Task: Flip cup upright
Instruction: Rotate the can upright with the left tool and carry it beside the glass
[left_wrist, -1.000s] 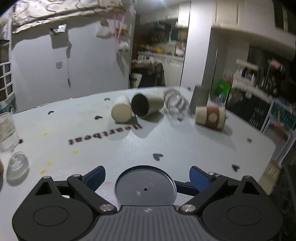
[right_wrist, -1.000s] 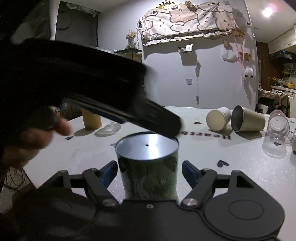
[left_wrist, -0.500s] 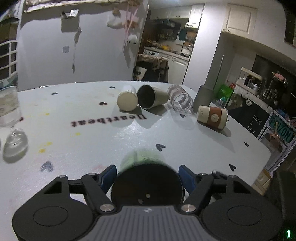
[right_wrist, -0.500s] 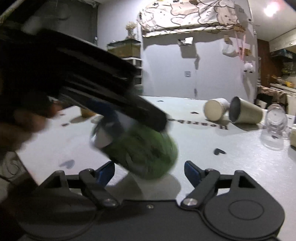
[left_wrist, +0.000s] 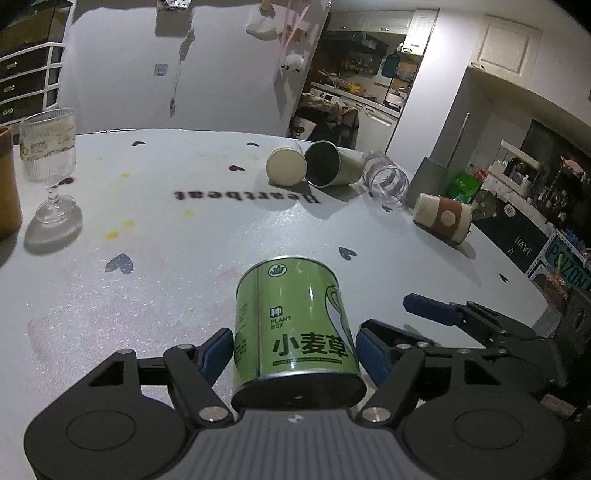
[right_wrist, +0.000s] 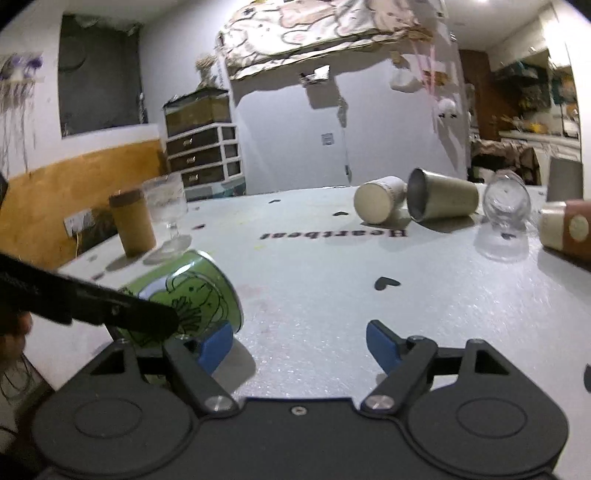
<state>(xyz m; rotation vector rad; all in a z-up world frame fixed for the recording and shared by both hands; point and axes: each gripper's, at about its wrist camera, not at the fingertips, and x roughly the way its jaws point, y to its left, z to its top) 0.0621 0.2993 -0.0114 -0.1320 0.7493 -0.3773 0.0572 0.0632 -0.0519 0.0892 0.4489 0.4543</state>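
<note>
A green "PLANT BOX" tin cup (left_wrist: 295, 332) sits between the blue pads of my left gripper (left_wrist: 293, 354), which is shut on it; its closed base faces the camera and it tilts over the white table (left_wrist: 166, 258). In the right wrist view the same cup (right_wrist: 188, 299) hangs tilted at the left, held by the dark left gripper arm (right_wrist: 92, 302). My right gripper (right_wrist: 299, 343) is open and empty, just right of the cup.
Lying on their sides at the far end: a cream cup (left_wrist: 286, 168), a metal cup (left_wrist: 330, 168), a clear glass (left_wrist: 386, 181) and a brown-sleeved paper cup (left_wrist: 441, 218). A stemmed glass (left_wrist: 50, 166) and a brown cylinder (right_wrist: 131, 221) stand at the left edge.
The green cup was standing upside down between my right fingers. My left gripper took hold of it, lifted it out to the left and turned it over onto a tilt.
</note>
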